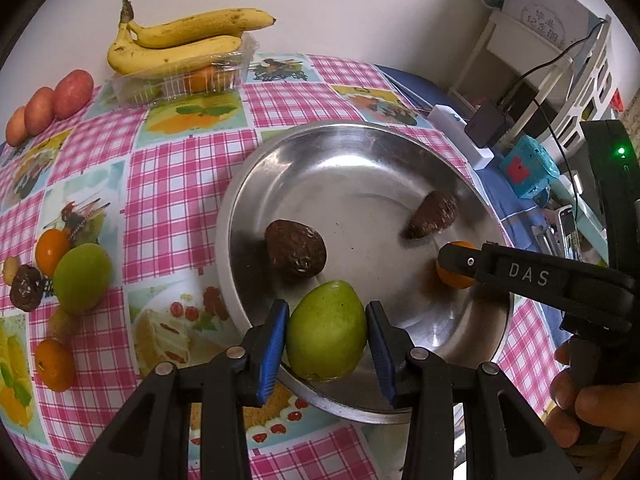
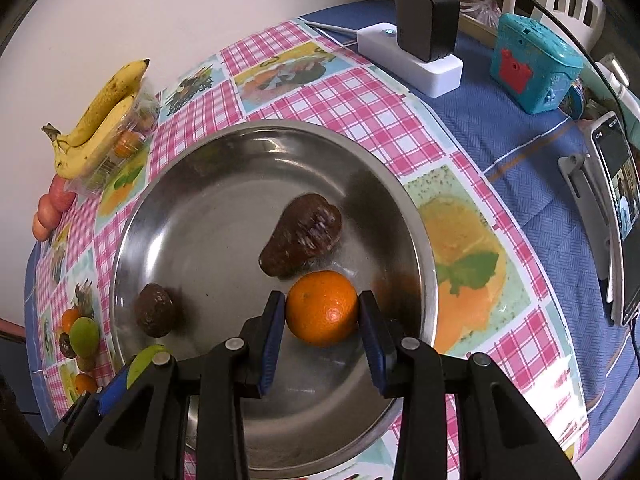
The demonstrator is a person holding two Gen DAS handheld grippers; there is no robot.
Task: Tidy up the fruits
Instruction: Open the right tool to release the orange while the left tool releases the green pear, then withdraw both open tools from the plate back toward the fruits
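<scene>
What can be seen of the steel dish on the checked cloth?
The steel dish is a wide, shallow, round pan of dull, smudged metal with a raised rim, lying flat on the pink checked tablecloth. Inside lie two dark brown wrinkled fruits. The right claw holds an orange over its floor, and the left claw holds a green fruit above its near rim. Whether either fruit touches the metal cannot be told.

1. Two yellow bananas point(image 1: 176, 46) on a clear plastic box point(image 1: 180, 80).
2. Three red apples point(image 1: 48, 106).
3. Two green pears point(image 1: 326, 330), point(image 1: 82, 278).
4. One round steel bowl point(image 1: 360, 152).
5. Two dark brown wrinkled fruits point(image 1: 295, 250) in the bowl.
6. Three loose small oranges point(image 2: 322, 308), point(image 1: 52, 250), point(image 1: 54, 364).
</scene>
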